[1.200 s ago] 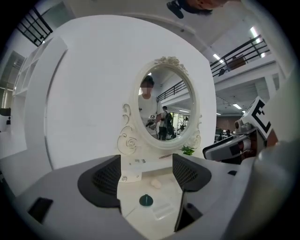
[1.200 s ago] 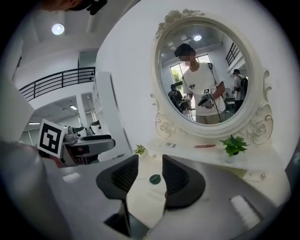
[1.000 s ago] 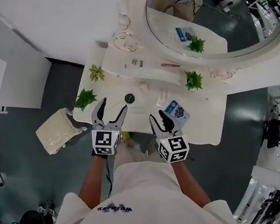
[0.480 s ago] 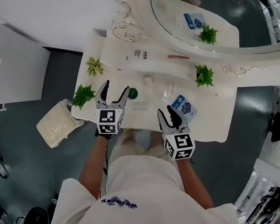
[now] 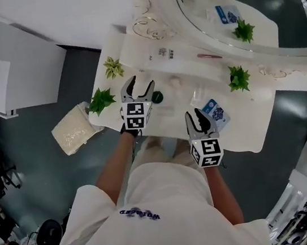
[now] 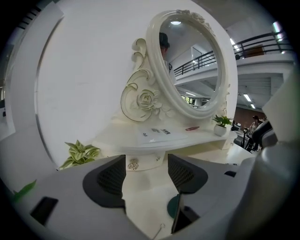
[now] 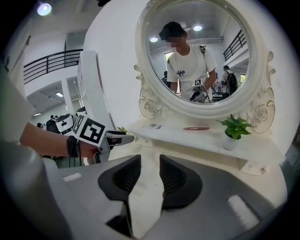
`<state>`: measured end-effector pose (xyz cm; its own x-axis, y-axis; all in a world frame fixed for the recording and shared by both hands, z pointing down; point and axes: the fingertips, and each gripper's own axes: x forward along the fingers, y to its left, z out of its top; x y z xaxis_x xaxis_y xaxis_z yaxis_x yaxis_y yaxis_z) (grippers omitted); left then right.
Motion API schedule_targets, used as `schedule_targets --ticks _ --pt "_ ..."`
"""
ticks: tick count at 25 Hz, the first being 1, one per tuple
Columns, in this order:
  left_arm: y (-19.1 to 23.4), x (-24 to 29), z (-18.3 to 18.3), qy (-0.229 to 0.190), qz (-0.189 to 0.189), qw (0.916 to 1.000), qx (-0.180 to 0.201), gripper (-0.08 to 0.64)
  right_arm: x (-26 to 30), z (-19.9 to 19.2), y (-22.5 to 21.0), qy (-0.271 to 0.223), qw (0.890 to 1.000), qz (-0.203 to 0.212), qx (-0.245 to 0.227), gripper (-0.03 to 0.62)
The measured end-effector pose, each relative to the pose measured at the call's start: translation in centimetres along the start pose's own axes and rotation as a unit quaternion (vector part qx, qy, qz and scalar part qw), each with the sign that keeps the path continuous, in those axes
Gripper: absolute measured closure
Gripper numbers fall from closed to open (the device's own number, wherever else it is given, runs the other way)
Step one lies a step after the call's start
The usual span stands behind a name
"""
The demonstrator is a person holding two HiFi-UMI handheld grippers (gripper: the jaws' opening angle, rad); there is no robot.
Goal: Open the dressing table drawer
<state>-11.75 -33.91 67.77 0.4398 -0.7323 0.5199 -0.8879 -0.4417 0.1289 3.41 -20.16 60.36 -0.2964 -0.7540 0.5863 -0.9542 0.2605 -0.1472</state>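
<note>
Both grippers are sitting further in over the dressing table (image 5: 241, 134) than a second earlier, when their tips were hanging at its front edge. Both pairs of jaws have just been closing on nothing.

Left gripper (image 5: 139, 87): its fingers (image 6: 112, 180) are standing well apart, with nothing pinched between them. In the left gripper view the gap is framing the small drawer (image 6: 146, 161) under the raised shelf (image 6: 178, 139). The drawer's ornate knob (image 6: 133, 164) is showing just inside the left-hand pad, beyond the tips and untouched. The drawer front appears to be lying flush, that is, shut. A dark green disc (image 5: 157, 97) is lying on the tabletop just beside this gripper's right finger.

Right gripper (image 5: 196, 116): its fingers (image 7: 126, 180) are standing apart by a narrower gap, with only bare tabletop showing between them. It is hovering near a blue-printed packet (image 5: 216, 111), well apart from the drawer.

Surroundings: an oval mirror (image 5: 269, 33) is rising behind the shelf and reflecting the person. A slim pink object (image 5: 209, 56) is lying on the shelf, and a potted plant (image 5: 239, 77) is standing towards the shelf's right end. Two leafy plants (image 5: 102, 100) are occupying the table's left corner. A pale cushioned stool (image 5: 72, 135) is standing on the floor beside that corner.
</note>
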Motion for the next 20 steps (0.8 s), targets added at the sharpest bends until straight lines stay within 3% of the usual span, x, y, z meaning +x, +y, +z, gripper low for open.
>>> schedule_targets --ticks 8,20 --pt "1.2 2.5 -1.1 0.029 0.015 0.9989 0.035 0.337 0.7 -1.0 1.5 0.023 0.999 0.005 -0.029 0.485" --pt "2.3 5.1 -2.5 0.056 0.04 0.997 0.035 0.382 0.5 -2.4 2.8 0.046 0.998 0.007 -0.045 0.497"
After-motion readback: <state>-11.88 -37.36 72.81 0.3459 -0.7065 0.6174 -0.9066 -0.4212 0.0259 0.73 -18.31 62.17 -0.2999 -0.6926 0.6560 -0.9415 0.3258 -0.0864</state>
